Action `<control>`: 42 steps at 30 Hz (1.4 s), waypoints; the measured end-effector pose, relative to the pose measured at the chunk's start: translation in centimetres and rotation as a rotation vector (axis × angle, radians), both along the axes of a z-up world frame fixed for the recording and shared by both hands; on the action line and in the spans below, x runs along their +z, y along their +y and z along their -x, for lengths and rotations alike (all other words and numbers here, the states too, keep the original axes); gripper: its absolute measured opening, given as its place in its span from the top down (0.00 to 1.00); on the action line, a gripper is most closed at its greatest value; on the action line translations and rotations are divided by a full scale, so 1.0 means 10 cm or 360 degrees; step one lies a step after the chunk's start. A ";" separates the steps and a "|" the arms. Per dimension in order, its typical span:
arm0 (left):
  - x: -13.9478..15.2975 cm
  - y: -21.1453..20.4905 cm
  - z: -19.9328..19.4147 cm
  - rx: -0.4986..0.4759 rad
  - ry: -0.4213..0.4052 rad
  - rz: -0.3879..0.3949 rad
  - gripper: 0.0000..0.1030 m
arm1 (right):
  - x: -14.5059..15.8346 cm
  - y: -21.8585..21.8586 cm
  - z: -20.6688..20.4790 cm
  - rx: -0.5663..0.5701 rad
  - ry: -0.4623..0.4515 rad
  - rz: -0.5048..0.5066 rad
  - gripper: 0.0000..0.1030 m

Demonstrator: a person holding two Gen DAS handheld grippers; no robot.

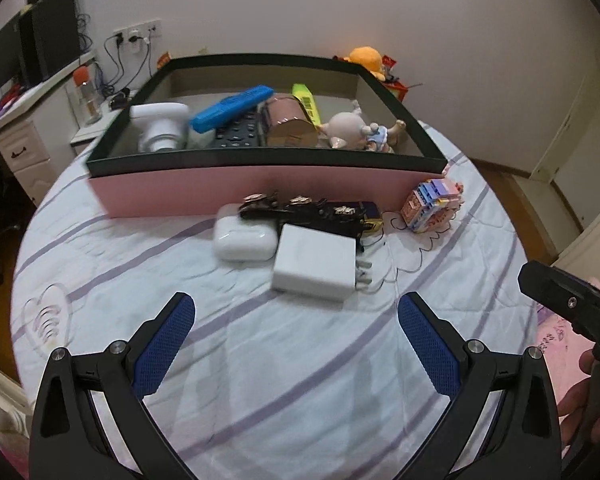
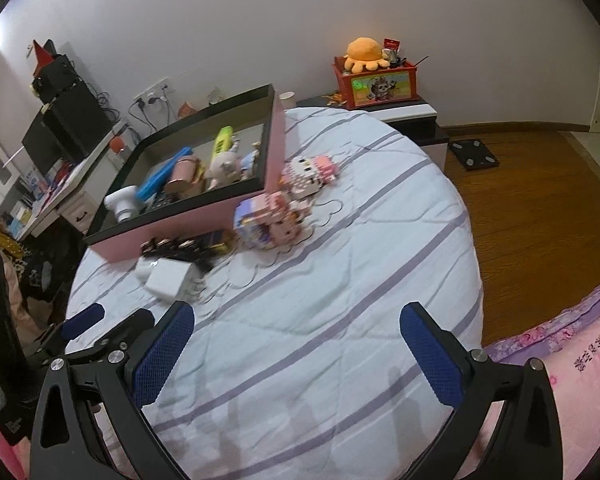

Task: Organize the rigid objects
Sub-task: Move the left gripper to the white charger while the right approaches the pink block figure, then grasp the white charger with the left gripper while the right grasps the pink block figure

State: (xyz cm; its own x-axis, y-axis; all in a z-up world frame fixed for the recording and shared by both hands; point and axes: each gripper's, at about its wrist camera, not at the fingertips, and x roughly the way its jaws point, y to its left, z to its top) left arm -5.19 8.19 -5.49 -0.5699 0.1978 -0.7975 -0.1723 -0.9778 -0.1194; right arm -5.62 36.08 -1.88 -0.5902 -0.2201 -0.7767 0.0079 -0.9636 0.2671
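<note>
On the bed, left tongs hang spread and empty; earbud case, charger lie just before the pink box; right tongs likewise spread; best approach: square, low, pinching the charger's flat sides.

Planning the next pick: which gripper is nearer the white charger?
Left. The left gripper faces the white charger just ahead; the right gripper sits farther right, the charger off to its left.

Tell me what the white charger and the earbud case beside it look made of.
White charger: apparently smooth, hard plastic with a matte-to-satin face and metal prongs on its right edge. Earbud case: looks like glossy white plastic, rounded, with a soft sheen. Motion blur leaves the finish uncertain.
</note>
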 end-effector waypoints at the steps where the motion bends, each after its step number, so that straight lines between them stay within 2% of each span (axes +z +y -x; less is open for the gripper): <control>1: -0.03 0.03 0.04 -0.0003 -0.0009 0.0002 0.00 | -0.02 0.00 0.05 0.0003 -0.0005 -0.0009 0.00; 11: -0.30 0.07 0.33 0.0046 -0.0056 0.0055 0.00 | -0.17 -0.15 0.51 0.0099 -0.0058 -0.0095 0.00; 20: -0.31 0.02 0.31 0.0045 -0.0003 -0.0031 0.04 | -0.40 -0.26 0.81 0.0146 -0.0103 -0.0150 0.00; 22: -0.30 0.01 0.29 0.0045 0.0004 -0.0052 0.09 | -0.44 -0.28 0.86 0.0150 -0.0095 -0.0153 0.00; 23: -0.30 0.01 0.28 0.0038 0.0008 -0.0062 0.16 | -0.46 -0.29 0.87 0.0154 -0.0084 -0.0159 0.00; 24: -0.29 0.01 0.27 0.0034 0.0021 -0.0046 0.33 | -0.47 -0.30 0.88 0.0154 -0.0073 -0.0165 0.00; 26: -0.28 -0.01 0.29 0.0028 0.0015 -0.0054 0.34 | -0.49 -0.32 0.88 0.0174 -0.0054 -0.0169 0.06; 31: -0.28 -0.03 0.27 0.0015 0.0018 -0.0083 0.34 | -0.46 -0.35 0.83 0.0214 -0.0023 -0.0161 0.42; 42: -0.21 -0.16 0.09 0.0026 0.0031 -0.0135 0.34 | -0.39 -0.29 0.63 0.0207 -0.0018 -0.0096 0.42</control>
State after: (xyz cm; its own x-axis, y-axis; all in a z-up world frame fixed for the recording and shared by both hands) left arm -6.11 6.62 -7.62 -0.5889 0.2548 -0.7670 -0.1598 -0.9670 -0.1985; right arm -11.97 33.22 -5.81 -0.5506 -0.2471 -0.7973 0.1313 -0.9689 0.2096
